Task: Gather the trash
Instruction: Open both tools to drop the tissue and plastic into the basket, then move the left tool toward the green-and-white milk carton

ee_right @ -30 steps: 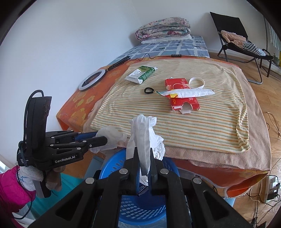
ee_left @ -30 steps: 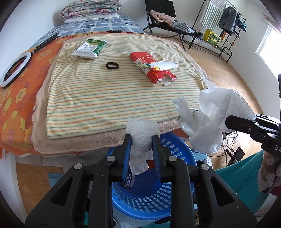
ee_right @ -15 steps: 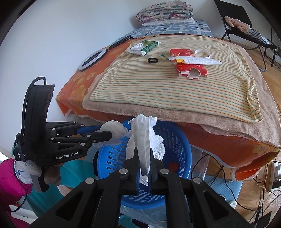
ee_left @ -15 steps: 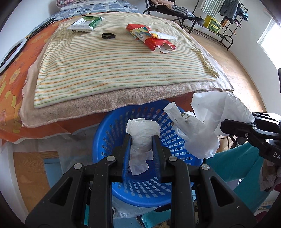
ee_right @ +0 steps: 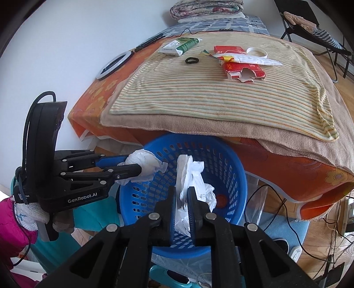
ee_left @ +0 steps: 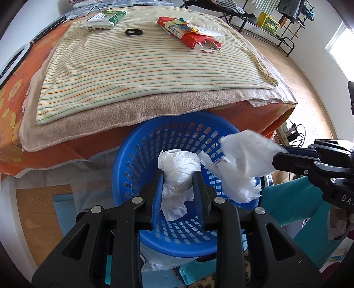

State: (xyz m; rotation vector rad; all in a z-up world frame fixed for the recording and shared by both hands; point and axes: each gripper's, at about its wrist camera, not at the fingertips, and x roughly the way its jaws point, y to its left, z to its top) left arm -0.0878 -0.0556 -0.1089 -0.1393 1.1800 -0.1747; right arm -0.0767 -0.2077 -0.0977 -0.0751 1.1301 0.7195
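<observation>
My left gripper (ee_left: 178, 175) is shut on a crumpled white tissue (ee_left: 177, 170) and holds it over the blue perforated basket (ee_left: 137, 159). My right gripper (ee_right: 181, 192) is shut on a crumpled white plastic wrapper (ee_right: 190, 175) above the same basket (ee_right: 239, 177). In the left wrist view the right gripper (ee_left: 276, 158) comes in from the right with its wrapper (ee_left: 241, 164) over the basket's rim. In the right wrist view the left gripper (ee_right: 139, 166) reaches in from the left with its tissue (ee_right: 146, 164). A torn red carton (ee_left: 192, 37) lies on the striped towel.
The basket stands on the floor against the bed's front edge (ee_left: 154, 115). On the striped towel (ee_left: 143, 66) lie a green-white packet (ee_left: 101, 20), a black hair tie (ee_left: 133, 32) and a white ring (ee_right: 256, 52). Cables (ee_right: 265, 199) trail on the floor at right.
Both grippers have come down from bed height to just above the basket, each still holding its trash. The basket now fills the middle of both views.
</observation>
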